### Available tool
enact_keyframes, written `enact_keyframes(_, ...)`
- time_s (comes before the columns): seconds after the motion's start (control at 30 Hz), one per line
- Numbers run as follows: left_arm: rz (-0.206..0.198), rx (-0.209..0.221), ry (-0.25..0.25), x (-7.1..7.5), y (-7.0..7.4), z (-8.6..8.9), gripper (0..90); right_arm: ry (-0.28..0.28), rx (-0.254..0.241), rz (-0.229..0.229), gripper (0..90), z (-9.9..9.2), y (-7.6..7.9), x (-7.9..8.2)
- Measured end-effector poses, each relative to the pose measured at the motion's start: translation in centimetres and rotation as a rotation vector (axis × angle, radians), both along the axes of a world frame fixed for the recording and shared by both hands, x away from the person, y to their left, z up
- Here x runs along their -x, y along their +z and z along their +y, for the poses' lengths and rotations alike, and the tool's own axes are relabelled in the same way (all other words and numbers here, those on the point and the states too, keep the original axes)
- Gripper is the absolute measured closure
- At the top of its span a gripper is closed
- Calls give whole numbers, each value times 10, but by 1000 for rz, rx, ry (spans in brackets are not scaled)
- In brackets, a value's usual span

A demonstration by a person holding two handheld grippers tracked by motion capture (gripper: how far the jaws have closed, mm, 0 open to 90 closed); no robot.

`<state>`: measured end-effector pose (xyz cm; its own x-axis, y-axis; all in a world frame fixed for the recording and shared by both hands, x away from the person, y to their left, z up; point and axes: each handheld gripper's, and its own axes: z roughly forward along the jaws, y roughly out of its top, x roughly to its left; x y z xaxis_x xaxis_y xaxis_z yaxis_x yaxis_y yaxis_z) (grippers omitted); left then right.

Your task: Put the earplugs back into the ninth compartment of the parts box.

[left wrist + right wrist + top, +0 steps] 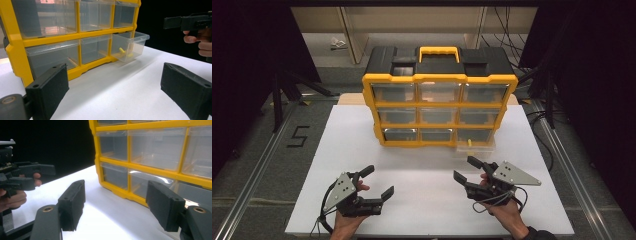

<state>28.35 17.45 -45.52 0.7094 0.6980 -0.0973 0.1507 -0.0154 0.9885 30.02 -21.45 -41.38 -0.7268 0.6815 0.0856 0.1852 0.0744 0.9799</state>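
White table [422,200] on grey floor marked "5" [298,136], dark surrounds. Left gripper [377,182] spread, empty, near the front edge. Yellow drawer cabinet [439,107] stands centre-rear. Left gripper view shows its bottom-right drawer [128,46] pulled out, holding a small yellow item [121,50], indistinct from above. Right gripper [468,169] spread, empty, just before that drawer.

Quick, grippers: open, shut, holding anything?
Left gripper: open, holding nothing.
Right gripper: open, holding nothing.
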Motion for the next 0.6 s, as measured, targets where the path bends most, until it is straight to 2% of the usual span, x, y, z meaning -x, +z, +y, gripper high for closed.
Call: enact_keyframes(0.6,-1,2,0,0,0,0,75,-15,5,1,317,-8,-13,15)
